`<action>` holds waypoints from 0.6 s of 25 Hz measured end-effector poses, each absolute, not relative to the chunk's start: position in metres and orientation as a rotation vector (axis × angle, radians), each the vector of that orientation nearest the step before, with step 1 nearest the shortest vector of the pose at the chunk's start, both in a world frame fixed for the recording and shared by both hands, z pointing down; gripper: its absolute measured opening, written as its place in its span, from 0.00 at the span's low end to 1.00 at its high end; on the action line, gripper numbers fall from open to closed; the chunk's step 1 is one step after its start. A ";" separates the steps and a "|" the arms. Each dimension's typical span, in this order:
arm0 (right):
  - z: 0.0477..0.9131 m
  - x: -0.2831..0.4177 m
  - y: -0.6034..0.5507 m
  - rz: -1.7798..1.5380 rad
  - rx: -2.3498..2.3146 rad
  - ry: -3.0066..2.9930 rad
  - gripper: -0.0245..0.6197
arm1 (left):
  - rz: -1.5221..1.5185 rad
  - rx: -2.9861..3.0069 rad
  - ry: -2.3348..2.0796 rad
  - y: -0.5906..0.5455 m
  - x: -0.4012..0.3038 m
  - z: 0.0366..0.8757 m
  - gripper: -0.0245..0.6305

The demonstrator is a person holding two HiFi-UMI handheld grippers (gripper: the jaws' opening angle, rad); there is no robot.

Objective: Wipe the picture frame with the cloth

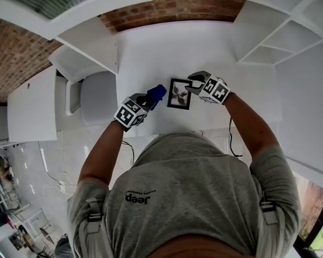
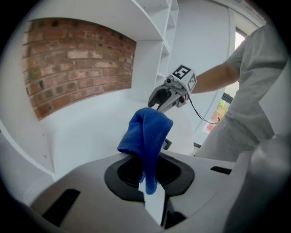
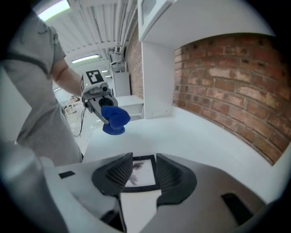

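A small black picture frame (image 1: 179, 93) with a pale print hangs over the white table (image 1: 148, 51), in front of the person. My right gripper (image 1: 191, 84) comes in from the right and is shut on it. In the right gripper view the frame (image 3: 144, 174) sits between the two ribbed pads, its left edge hidden behind the left pad. My left gripper (image 1: 147, 101) is shut on a bunched blue cloth (image 1: 157, 92), just left of the frame. In the left gripper view the cloth (image 2: 148, 134) stands up out of the jaws and flops forward. The cloth and frame are apart.
White shelving (image 1: 276, 34) stands at the right, a white cabinet (image 1: 32, 108) at the left, and a brick wall (image 3: 236, 86) behind the table. A pale rounded seat (image 1: 99, 100) sits left of the table. Thin cables (image 1: 230, 139) trail from both grippers.
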State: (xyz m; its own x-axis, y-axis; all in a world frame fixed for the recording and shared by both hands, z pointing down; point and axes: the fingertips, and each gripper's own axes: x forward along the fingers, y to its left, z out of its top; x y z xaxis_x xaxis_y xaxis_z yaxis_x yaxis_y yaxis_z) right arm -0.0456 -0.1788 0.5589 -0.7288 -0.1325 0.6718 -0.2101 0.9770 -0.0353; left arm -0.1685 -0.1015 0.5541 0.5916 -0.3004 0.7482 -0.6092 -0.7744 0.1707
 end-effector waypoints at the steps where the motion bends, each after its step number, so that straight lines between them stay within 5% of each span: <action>1: 0.545 -0.042 -0.181 0.155 0.265 -2.427 0.29 | 0.975 2.423 -0.775 -0.107 -0.173 0.542 0.13; 15: 0.358 0.043 -0.219 0.467 0.870 -2.899 0.07 | 0.131 2.388 -1.276 -0.154 -0.233 0.399 0.13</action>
State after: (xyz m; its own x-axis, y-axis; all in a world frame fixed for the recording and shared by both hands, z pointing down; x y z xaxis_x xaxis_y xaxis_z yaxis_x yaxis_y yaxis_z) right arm 0.0428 -0.2187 0.3578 -0.8357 -0.5251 0.1609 -0.5490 0.7923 -0.2660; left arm -0.2328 -0.1537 0.3992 0.5730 -0.7711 0.2776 -0.8114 -0.4860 0.3248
